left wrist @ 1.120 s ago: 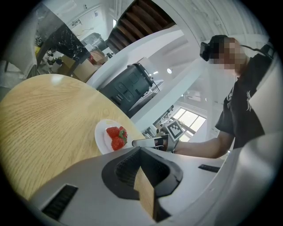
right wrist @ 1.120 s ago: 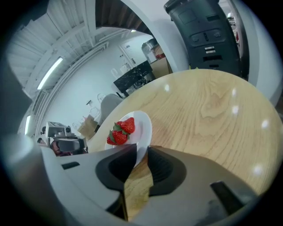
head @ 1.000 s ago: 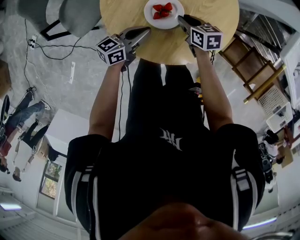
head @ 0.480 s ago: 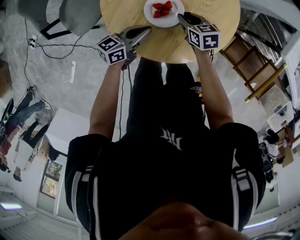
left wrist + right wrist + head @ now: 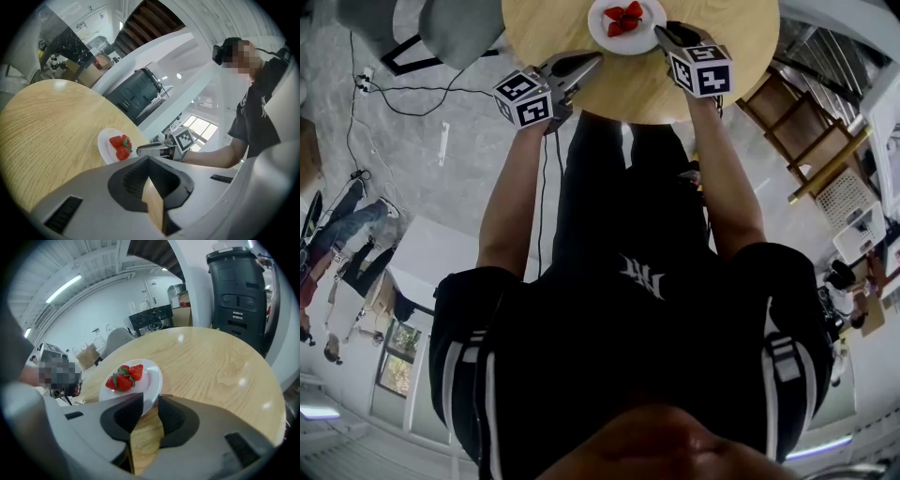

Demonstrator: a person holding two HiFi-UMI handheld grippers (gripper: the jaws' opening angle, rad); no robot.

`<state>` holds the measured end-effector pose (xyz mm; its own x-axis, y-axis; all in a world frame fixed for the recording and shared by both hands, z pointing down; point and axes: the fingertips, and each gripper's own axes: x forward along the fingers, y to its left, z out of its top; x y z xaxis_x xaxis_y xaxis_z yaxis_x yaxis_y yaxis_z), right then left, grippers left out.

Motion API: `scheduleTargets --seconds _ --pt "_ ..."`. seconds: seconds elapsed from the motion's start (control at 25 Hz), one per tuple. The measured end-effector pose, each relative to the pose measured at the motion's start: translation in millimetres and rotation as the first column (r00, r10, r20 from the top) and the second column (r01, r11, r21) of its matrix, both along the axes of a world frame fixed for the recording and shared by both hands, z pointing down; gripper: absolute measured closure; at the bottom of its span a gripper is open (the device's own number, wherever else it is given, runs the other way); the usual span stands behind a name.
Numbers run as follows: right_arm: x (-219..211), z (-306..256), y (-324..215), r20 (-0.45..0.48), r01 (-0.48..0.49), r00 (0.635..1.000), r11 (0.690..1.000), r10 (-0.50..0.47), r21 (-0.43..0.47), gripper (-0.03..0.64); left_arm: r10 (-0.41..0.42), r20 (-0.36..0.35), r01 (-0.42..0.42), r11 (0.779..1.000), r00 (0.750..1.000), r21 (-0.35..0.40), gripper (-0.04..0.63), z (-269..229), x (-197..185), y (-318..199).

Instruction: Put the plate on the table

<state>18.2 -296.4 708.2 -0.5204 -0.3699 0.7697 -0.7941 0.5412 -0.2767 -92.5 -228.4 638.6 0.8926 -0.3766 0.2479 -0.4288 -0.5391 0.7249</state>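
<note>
A white plate (image 5: 643,29) with strawberries (image 5: 623,19) rests on the round wooden table (image 5: 731,56), near its far side in the head view. My right gripper (image 5: 661,36) is at the plate's right edge. In the right gripper view the plate (image 5: 151,380) has its near rim between the jaws of that gripper (image 5: 150,400), which are opening, with a gap showing beside the rim. My left gripper (image 5: 595,59) hovers over the table's near edge, left of the plate, shut and empty. The left gripper view shows the plate (image 5: 105,145) and the right gripper (image 5: 154,149) beyond it.
Grey chairs (image 5: 441,28) stand left of the table, and wooden frames (image 5: 806,141) lie on the floor at the right. A cable (image 5: 394,94) runs across the grey floor. A dark bin-like unit (image 5: 239,291) stands behind the table.
My right gripper's marker cube has shifted a little farther over the table. The plate and my left gripper have stayed where they were.
</note>
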Motion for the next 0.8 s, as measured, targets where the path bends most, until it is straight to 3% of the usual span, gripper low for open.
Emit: scheduleTargets --seconds 0.16,0.44,0.64,0.8 --pt "1 -4 0 -0.001 0.008 1.000 1.000 -0.008 0.018 0.514 -0.011 0.000 0.011 1.000 1.000 0.004 0.594 -4 -2 0" --pt "-3 -36 -2 0.084 0.018 0.996 0.999 -0.022 0.049 0.514 -0.038 0.011 0.037 0.999 0.999 0.029 0.594 -28 -8 -3" --pt "11 -97 -4 0.198 0.042 0.978 0.988 -0.071 0.148 0.563 -0.060 0.021 0.057 0.991 0.998 0.120 0.594 -78 -4 -16" --pt "41 -168 4 0.261 0.065 0.957 0.966 -0.131 0.249 0.569 -0.083 0.009 0.079 0.975 0.997 0.206 0.594 -146 10 -11"
